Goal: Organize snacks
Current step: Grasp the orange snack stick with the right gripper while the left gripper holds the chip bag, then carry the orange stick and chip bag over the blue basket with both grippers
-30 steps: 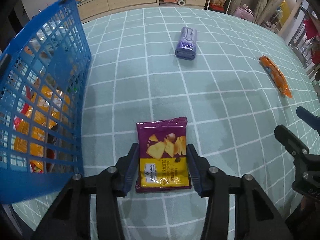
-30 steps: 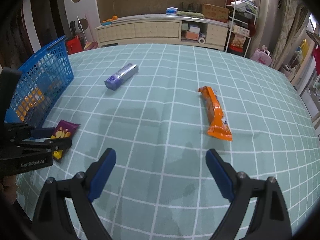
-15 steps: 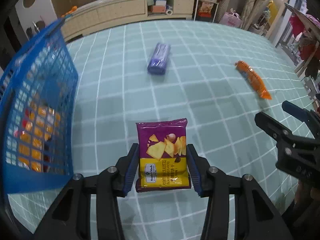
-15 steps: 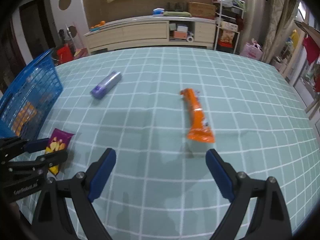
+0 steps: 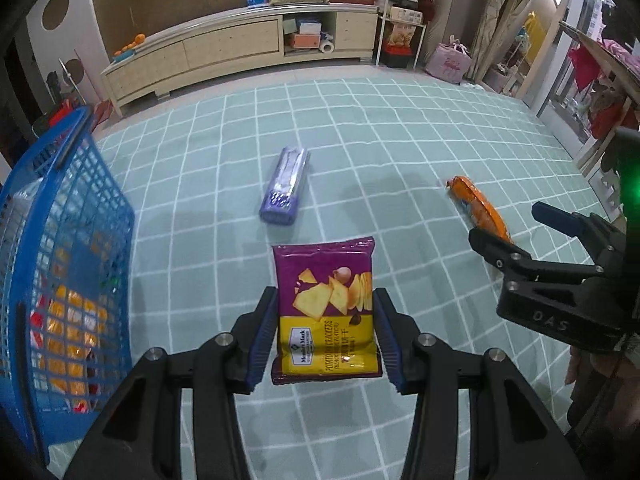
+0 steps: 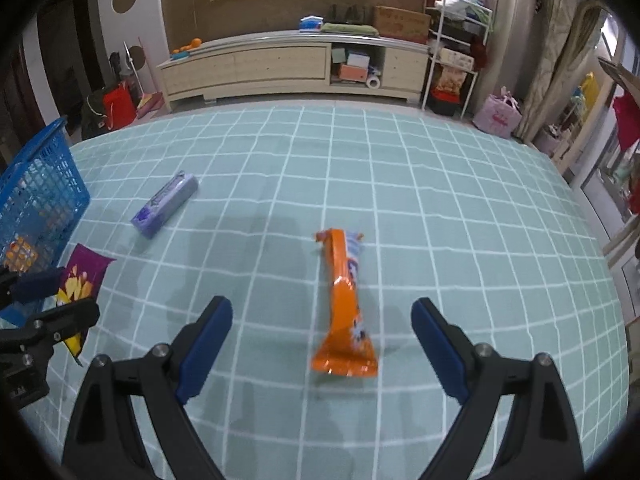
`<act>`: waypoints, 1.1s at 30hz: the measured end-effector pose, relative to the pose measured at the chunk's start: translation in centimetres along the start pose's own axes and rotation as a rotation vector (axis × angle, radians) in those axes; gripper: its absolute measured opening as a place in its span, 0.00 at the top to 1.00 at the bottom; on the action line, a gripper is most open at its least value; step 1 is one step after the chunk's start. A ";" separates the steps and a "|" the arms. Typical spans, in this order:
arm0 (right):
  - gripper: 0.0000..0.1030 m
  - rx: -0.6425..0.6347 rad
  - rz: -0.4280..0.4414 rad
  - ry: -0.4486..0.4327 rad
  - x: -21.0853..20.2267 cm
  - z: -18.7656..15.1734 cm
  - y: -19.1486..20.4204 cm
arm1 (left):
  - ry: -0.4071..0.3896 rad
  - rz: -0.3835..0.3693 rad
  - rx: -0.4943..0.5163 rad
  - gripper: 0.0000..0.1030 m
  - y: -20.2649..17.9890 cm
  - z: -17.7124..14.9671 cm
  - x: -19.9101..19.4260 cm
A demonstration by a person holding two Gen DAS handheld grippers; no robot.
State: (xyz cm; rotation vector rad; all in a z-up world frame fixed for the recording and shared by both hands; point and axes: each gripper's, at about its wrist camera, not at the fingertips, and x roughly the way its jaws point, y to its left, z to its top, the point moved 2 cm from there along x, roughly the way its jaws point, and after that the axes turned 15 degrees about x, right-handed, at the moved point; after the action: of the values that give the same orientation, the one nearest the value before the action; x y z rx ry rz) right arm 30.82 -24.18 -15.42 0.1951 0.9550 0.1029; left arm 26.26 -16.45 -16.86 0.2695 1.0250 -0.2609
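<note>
Purple and yellow, the cracker bag [image 5: 325, 312] sits clamped by its sides in the left gripper [image 5: 325, 334] above the checked cloth [image 5: 360, 128], next to the blue basket [image 5: 60, 264], while the right gripper [image 6: 322, 340] hangs wide open and empty-handed over the orange packet [image 6: 344, 312].

Count, both wrist views:
- purple chip bag [image 5: 325, 312]: 1
- lilac wrapped packet [image 5: 286, 186]: 1
- orange wrapped bar [image 6: 345, 312]: 1
- blue mesh basket [image 5: 86, 216]: 1; packets inside, number not readable through the mesh
- claws: 2
</note>
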 end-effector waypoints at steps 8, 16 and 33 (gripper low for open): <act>0.51 -0.023 -0.004 0.088 2.4 -0.9 -1.2 | 0.024 -0.012 0.011 0.57 -0.9 0.7 1.7; 0.73 -0.089 0.026 0.108 1.7 -2.1 -0.3 | -0.012 -0.033 0.020 0.57 -0.6 -0.1 -0.1; 0.83 -0.137 0.176 -0.015 -7.5 -2.8 6.0 | -0.126 -0.020 -0.055 0.57 4.1 -3.2 -8.0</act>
State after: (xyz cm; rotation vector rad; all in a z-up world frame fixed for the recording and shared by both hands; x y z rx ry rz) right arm 24.24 -19.26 -9.70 0.1523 0.9110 0.3273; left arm 21.12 -10.82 -11.16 0.1902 0.9092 -0.2641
